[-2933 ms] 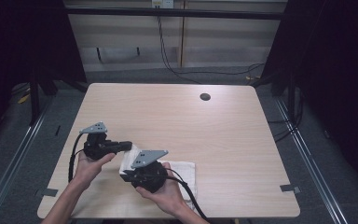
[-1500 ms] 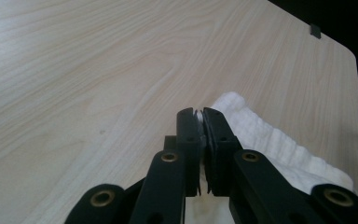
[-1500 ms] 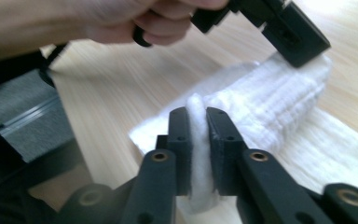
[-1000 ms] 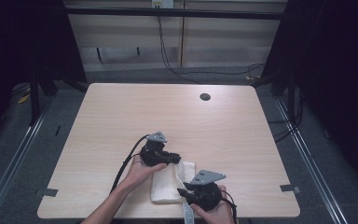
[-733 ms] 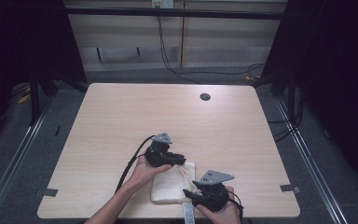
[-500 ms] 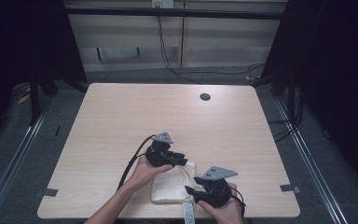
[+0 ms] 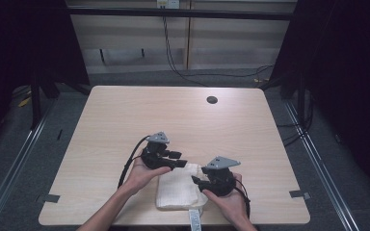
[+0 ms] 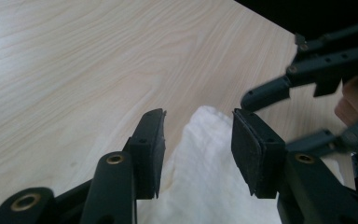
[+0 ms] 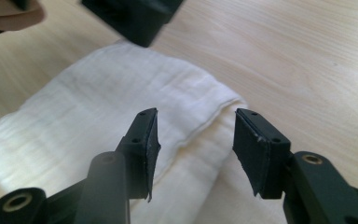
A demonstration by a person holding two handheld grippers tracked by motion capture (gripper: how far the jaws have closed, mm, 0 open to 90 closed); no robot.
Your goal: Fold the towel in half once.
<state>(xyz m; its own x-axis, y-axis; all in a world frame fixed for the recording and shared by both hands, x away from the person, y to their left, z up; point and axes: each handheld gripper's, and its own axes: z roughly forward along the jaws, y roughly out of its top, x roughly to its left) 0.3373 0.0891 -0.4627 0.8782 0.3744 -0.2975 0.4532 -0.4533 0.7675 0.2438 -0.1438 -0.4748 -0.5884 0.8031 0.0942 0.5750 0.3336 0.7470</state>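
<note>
My left gripper (image 7: 180, 160) has just been opening its jaws; they are released above the folded white cloth (image 7: 178, 190), gripping nothing. My right gripper (image 7: 196, 180), at the cloth's 3 o'clock edge, is released too. The cloth lies at the table's (image 7: 125, 115) 6 o'clock edge.

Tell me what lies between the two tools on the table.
In the high view, the folded white cloth lies on the light wooden table between the left tool and the right tool, both open.
</note>
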